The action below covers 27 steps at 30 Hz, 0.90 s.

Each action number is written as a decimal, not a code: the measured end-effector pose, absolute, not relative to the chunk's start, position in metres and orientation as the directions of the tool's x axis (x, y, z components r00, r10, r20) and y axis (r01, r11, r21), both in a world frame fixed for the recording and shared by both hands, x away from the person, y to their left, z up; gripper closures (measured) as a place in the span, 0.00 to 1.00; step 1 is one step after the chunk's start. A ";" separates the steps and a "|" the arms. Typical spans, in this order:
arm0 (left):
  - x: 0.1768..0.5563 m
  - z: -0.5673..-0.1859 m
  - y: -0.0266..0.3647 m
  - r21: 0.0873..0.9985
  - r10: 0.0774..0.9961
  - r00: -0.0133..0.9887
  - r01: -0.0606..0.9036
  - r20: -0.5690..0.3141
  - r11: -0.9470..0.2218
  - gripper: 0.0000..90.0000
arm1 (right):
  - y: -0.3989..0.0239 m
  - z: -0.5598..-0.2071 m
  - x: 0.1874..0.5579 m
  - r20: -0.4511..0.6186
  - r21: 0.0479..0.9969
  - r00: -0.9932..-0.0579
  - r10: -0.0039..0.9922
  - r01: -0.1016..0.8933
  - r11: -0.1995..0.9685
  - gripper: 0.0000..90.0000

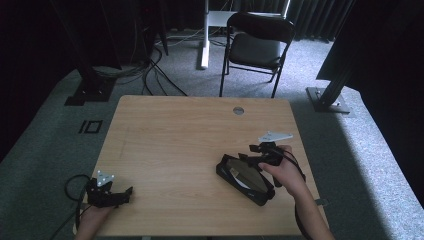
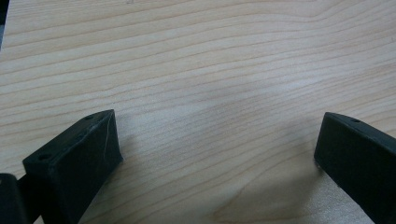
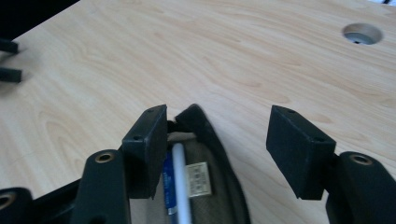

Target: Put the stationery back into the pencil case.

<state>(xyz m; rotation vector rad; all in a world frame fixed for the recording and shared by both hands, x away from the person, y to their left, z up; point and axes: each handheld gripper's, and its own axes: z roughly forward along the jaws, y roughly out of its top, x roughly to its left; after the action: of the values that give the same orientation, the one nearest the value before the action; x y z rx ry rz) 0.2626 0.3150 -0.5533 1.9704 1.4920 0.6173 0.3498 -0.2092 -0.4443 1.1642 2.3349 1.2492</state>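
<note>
A black pencil case (image 1: 245, 179) lay on the right half of the wooden table (image 1: 175, 140), well in from the far edge and close to the right and near edges; its long axis ran diagonally in the high view, from a far-left end toward a near-right end; its mouth gaped upward, baring a tan lining.

In the right gripper view the case (image 3: 205, 154) pointed its narrow black end away from the camera, toward the middle of the table; inside lay a white pen (image 3: 181, 182) and a blue pen (image 3: 169, 184), both lined up with the case's length, and a small cream label (image 3: 198, 179) sat on the lining just beside the white one.

The right gripper (image 1: 255, 156) hovered over the far-left end of the case, held in the right hand (image 1: 285, 172); its 2 jaws stood apart with nothing pinched; the case's tip rose between them, close beside the left-hand jaw in that view, though whether it touched could not be told.

The left gripper (image 1: 112, 192) rested near the table's near-left corner, well apart from the case; its 2 jaws were spread wide over bare wood (image 2: 210, 93).

A round cable hole (image 1: 238, 110) sat near the far edge; a black folding chair (image 1: 257, 45) stood beyond the table.
</note>
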 end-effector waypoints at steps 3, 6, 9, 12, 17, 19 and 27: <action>0.263 -0.553 0.315 0.692 0.964 0.265 0.693 0.015 -0.201 0.01 | -0.215 -0.445 0.353 0.149 0.793 -0.628 0.764 0.537 0.287 0.39; 0.263 -0.553 0.315 0.692 0.964 0.265 0.693 0.015 -0.202 0.01 | -0.220 -0.446 0.355 0.145 0.805 -0.608 0.780 0.532 0.265 0.37; 0.263 -0.553 0.315 0.693 0.964 0.265 0.693 0.015 -0.201 0.01 | -0.226 -0.450 0.358 0.134 0.804 -0.586 0.799 0.535 0.258 0.35; 0.263 -0.553 0.315 0.692 0.964 0.265 0.693 0.015 -0.202 0.01 | -0.229 -0.452 0.359 0.126 0.805 -0.573 0.810 0.537 0.254 0.35; 0.263 -0.553 0.315 0.693 0.964 0.265 0.693 0.015 -0.201 0.01 | -0.241 -0.459 0.362 0.121 0.805 -0.528 0.840 0.547 0.228 0.34; 0.263 -0.553 0.315 0.693 0.964 0.265 0.693 0.015 -0.201 0.01 | -0.245 -0.461 0.363 0.109 0.805 -0.516 0.850 0.547 0.229 0.34; 0.263 -0.553 0.315 0.692 0.964 0.265 0.693 0.015 -0.201 0.01 | -0.262 -0.473 0.360 0.100 0.800 -0.452 0.886 0.566 0.199 0.34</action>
<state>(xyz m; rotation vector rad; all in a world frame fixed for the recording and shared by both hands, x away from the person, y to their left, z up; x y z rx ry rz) 0.2625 0.3149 -0.5532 1.9709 1.4925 0.6171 0.3604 -0.2616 -0.4734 1.3573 2.0962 1.1396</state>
